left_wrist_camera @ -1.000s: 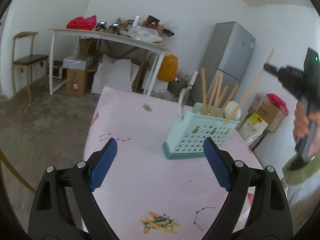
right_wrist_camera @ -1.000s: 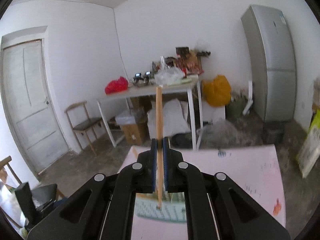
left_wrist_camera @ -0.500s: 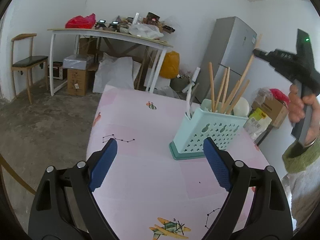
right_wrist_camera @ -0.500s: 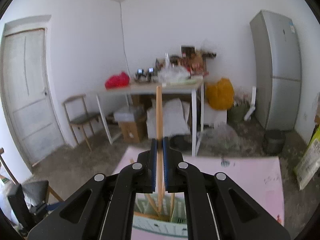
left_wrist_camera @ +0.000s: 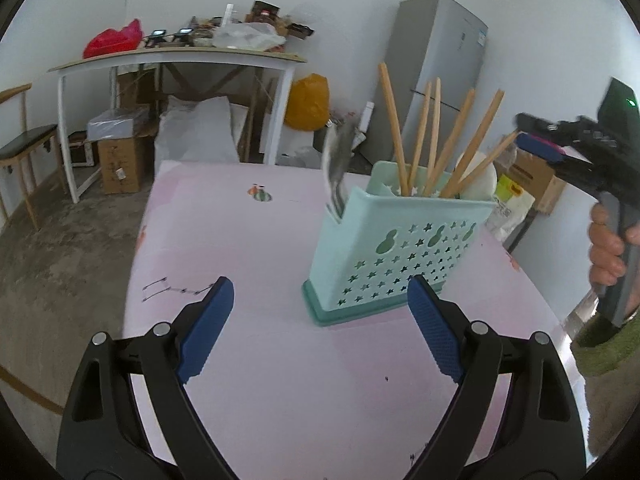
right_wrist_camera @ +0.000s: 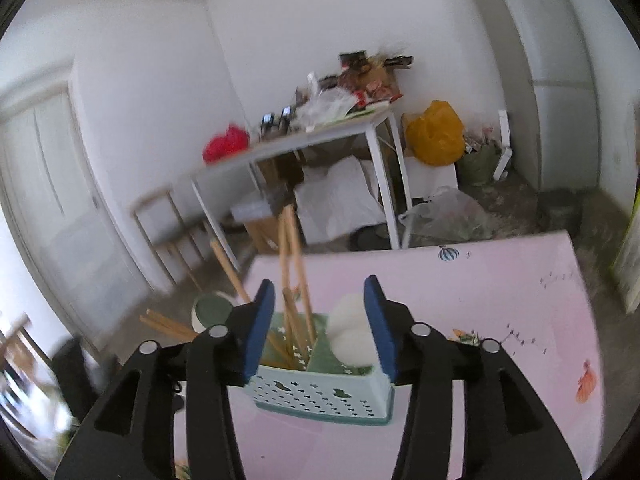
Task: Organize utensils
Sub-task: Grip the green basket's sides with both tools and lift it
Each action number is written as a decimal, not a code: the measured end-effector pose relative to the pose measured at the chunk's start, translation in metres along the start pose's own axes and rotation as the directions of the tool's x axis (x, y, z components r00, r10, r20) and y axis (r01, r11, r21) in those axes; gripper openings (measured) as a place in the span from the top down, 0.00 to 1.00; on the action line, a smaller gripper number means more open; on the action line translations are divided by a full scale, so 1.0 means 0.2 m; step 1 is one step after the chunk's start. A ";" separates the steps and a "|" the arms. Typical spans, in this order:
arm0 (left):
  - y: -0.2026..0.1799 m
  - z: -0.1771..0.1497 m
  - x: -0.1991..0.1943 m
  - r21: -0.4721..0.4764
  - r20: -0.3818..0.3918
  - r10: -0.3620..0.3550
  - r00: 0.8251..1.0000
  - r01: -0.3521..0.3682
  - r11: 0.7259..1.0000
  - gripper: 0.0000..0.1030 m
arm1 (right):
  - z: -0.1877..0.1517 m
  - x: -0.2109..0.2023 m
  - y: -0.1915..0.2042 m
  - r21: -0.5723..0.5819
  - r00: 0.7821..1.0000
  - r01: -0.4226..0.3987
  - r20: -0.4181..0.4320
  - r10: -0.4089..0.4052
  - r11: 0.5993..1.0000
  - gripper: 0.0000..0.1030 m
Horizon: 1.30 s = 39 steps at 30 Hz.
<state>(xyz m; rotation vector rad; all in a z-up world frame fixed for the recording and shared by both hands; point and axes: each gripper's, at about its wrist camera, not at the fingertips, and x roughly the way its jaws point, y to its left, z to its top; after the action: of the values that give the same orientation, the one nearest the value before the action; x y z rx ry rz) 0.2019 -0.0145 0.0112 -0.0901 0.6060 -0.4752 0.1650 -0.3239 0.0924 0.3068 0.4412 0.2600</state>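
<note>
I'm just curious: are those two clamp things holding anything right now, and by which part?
Nothing. The right gripper has just opened, dropping its chopstick into the utensil holder; the left gripper is open, empty.

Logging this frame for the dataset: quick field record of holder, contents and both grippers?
holder: mint-green perforated plastic utensil holder, upright on pink table
contents: wooden chopsticks, metal spoon, white rounded item
left gripper: open, empty, short of holder
right gripper: jaws just opened, nothing gripped, above holder
right hand: on the gripper's handle
</note>
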 end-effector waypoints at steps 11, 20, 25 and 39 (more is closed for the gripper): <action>-0.03 0.07 0.26 0.027 -0.015 -0.078 0.997 0.078 0.997 0.18 | -0.20 -0.05 -0.36 0.243 0.916 -0.402 0.087 0.393 0.883 0.33; -0.06 0.09 0.34 0.022 -0.026 -0.078 0.997 0.079 0.997 0.18 | -0.28 0.05 -0.55 0.391 0.860 -0.509 0.184 0.476 0.767 0.33; -0.08 0.10 0.37 0.028 -0.027 -0.104 0.994 0.105 0.994 0.18 | -0.41 0.30 -0.55 0.483 0.835 -0.517 0.104 0.541 0.706 0.33; -0.16 0.09 0.33 -0.006 -0.024 -0.125 0.992 0.125 0.992 0.18 | -0.42 0.27 -0.32 0.417 0.908 -0.377 -0.011 0.419 0.827 0.28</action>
<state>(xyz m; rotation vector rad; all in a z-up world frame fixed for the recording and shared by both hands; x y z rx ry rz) 0.2479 -0.0738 -0.0017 -0.1274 0.6273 -0.5971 0.1858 -0.3471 -0.0216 0.8048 0.5303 0.6001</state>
